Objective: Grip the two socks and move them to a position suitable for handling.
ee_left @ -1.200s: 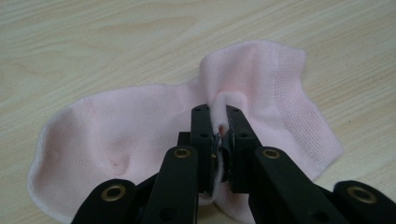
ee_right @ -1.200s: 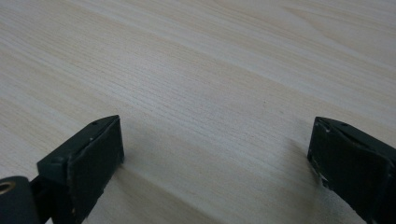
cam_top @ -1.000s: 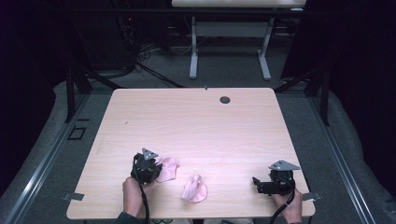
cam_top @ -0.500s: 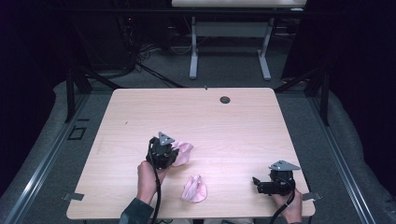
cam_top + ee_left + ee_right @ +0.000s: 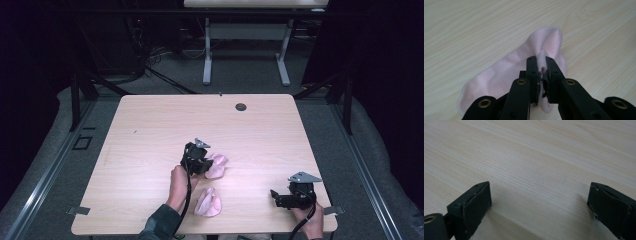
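Two pale pink socks are on the wooden table (image 5: 150, 130). My left gripper (image 5: 206, 164) is near the table's middle, shut on one pink sock (image 5: 218, 165), which trails to its right on the wood. In the left gripper view the jaws pinch a fold of that sock (image 5: 506, 72), and the left gripper (image 5: 541, 72) holds it just over the tabletop. The second pink sock (image 5: 208, 202) lies bunched near the front edge, below the left hand. At the front right corner my right gripper (image 5: 276, 196) stands open over bare wood, and the right gripper view shows its wide-apart fingers (image 5: 477, 200).
A round cable hole (image 5: 241, 106) sits near the table's far edge. A white-legged desk frame (image 5: 245, 45) stands on the grey floor beyond the table. Dark rails and stands flank both sides.
My left gripper has carried its pink sock from the front left toward the table's middle, away from the second sock. The right gripper has not moved.
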`<state>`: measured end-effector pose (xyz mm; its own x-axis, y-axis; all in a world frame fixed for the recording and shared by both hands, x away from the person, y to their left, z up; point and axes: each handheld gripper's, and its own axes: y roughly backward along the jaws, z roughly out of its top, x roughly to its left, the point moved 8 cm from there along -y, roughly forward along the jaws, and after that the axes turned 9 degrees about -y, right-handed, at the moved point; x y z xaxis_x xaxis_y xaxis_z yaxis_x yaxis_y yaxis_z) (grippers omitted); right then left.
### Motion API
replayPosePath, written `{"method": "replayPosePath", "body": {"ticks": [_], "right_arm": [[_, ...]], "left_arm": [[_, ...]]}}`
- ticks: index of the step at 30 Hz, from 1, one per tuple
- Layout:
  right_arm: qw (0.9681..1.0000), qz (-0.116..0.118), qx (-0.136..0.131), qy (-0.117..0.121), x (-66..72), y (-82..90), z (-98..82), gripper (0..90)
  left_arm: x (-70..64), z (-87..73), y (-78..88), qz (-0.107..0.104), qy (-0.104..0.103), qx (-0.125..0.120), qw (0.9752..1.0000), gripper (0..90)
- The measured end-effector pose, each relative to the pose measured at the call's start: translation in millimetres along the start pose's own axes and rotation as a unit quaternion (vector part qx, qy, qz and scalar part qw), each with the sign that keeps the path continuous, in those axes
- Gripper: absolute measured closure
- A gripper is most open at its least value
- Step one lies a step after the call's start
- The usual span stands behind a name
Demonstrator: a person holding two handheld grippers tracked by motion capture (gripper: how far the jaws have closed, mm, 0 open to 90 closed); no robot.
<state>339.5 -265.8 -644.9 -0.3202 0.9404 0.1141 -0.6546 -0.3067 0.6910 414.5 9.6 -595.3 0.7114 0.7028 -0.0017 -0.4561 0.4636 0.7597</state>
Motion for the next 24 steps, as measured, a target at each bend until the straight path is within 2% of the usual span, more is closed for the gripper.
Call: {"method": "replayPosePath", "body": {"ticks": [4, 7, 10, 12, 13, 14, 16, 20, 24], "right_arm": [[1.0, 0.0, 0.0, 0.001, -0.4, 0.0, 0.1, 4.6], [1.0, -0.001, 0.0, 0.0, 0.0, 0.2, 0.0, 4.8], [1.0, 0.001, 0.0, 0.001, -0.4, 0.1, 0.0, 4.7], [1.0, 0.0, 0.001, 0.001, -0.5, 0.1, 0.1, 4.7], [1.0, 0.0, 0.001, 0.001, -0.5, 0.1, 0.1, 4.7], [1.0, -0.004, 0.0, 0.001, -1.1, 0.2, 0.3, 4.4], [1.0, -0.006, 0.0, -0.004, -1.5, -0.2, 0.4, 3.4], [0.9999, -0.007, 0.009, -0.01, -2.2, -1.4, 0.7, 0.3], [0.9999, -0.005, 0.012, -0.01, -1.3, -1.5, 1.1, 0.0]], "left_arm": [[-3.0, -4.7, -16.4, -0.013, 0.005, 0.022, 0.9997, 82.7], [-3.9, -7.1, -23.0, -0.018, 0.009, 0.029, 0.9994, 80.0], [-3.6, -6.7, -24.5, -0.022, 0.017, 0.026, 0.9993, 68.2], [-3.8, -5.7, -23.3, -0.026, 0.022, 0.019, 0.9992, 55.1], [-3.8, -4.6, -21.1, -0.027, 0.027, 0.012, 0.9992, 55.1], [-2.1, -3.8, -16.9, -0.025, 0.026, 0.007, 0.9993, 40.0], [-1.4, -4.2, -11.1, -0.029, 0.025, 0.005, 0.9992, 31.8], [-0.9, -6.1, 1.5, -0.036, 0.015, 0.013, 0.9992, 19.9], [0.7, -8.9, 20.3, -0.025, -0.008, 0.008, 0.9996, 14.1]]}}
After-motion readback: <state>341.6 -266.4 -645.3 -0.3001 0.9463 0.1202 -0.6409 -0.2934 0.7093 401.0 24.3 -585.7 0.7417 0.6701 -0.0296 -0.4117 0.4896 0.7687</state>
